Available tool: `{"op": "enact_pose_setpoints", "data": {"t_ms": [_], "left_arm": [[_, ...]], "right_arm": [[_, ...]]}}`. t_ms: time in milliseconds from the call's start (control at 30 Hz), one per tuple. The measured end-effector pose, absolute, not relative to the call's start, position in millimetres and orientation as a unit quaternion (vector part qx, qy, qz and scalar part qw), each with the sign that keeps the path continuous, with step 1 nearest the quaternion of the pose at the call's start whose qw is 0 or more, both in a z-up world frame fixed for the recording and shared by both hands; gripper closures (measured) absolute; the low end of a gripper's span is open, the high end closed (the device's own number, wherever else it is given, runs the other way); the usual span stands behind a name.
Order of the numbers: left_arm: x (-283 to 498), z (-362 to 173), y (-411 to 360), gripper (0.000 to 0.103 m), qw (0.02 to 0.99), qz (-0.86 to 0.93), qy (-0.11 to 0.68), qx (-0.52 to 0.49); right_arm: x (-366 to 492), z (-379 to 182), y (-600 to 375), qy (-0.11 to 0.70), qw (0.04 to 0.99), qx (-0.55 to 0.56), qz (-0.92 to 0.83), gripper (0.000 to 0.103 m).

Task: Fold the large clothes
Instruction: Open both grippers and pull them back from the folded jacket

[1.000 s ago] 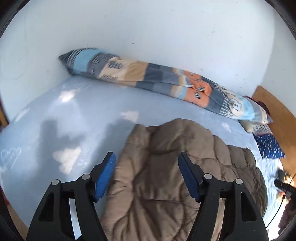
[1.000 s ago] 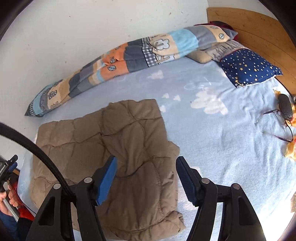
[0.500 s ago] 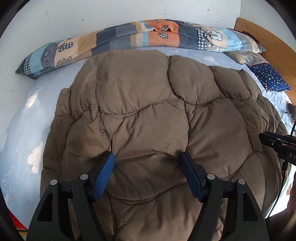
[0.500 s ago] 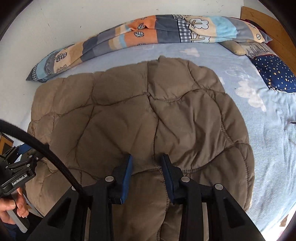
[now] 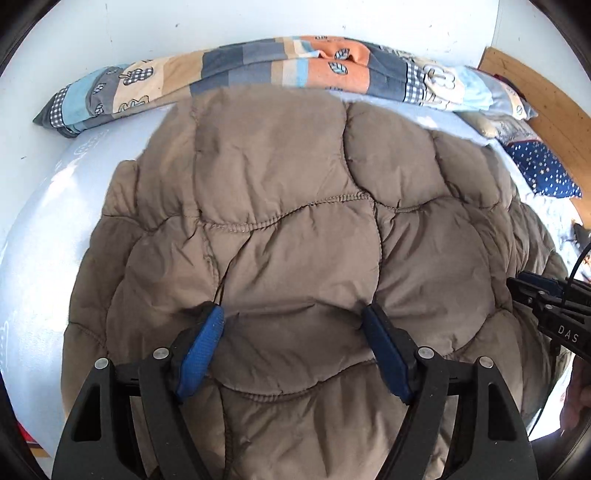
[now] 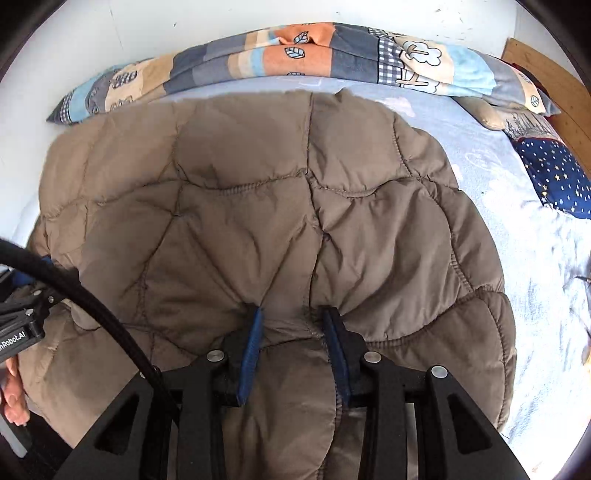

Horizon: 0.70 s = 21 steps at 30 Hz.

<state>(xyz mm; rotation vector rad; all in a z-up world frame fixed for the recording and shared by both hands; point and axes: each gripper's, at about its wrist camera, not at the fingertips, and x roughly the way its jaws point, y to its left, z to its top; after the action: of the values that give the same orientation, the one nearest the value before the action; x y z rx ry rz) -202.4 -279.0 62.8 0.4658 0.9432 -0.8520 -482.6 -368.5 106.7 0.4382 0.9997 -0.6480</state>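
The left claw (image 5: 293,319) is down on the brown jacket (image 5: 295,221), jaws wide and spreading further, blue pads (image 5: 201,347) sunk into the quilting on either side of a broad puff of fabric that bulges up between them without being squeezed. Over on the right claw (image 6: 293,321), the jaws are much closer together and a bunched ridge of the same jacket (image 6: 280,206) is pinched between the blue pads (image 6: 251,350), creases fanning away from the grip. The jacket itself spreads out ahead of both claws and runs back under them, covering most of the pale blue bed (image 6: 535,295). Beyond its far edge, right against the white wall (image 6: 221,22), a long patchwork bolster (image 6: 303,55) in orange, grey and blue stretches across. Off to the far right of the right claw sits a dark blue pillow with stars (image 6: 554,173), a wooden headboard (image 6: 550,85) behind it. In the left claw's view the other claw pokes in from the right edge; in the right claw's view a black cable (image 6: 92,299) arcs across on the left, with the person's hand (image 6: 13,391) just below the other tool.
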Motion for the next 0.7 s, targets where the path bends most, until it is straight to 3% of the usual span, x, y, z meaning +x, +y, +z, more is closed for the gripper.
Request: {"op": "enact_pose_setpoints", "data": {"t_ms": [133, 267, 700], "left_arm": [[-217.6, 83.3, -262.8, 0.026, 0.802, -0.396, 0.394, 0.214], [-236.8, 94.7, -242.1, 0.026, 0.819, -0.393, 0.363, 0.209], [-282.7, 83.7, -198.3, 0.026, 0.841, -0.369, 0.338, 0.204]], "right_arm": [[-503.8, 126.3, -350.2, 0.435, 0.82, 0.196, -0.315, 0.064], [-521.4, 140.5, -316.7, 0.402, 0.839, 0.176, -0.322, 0.053], [-538.3, 141.2, -222.5, 0.387, 0.87, 0.135, -0.275, 0.052]]}}
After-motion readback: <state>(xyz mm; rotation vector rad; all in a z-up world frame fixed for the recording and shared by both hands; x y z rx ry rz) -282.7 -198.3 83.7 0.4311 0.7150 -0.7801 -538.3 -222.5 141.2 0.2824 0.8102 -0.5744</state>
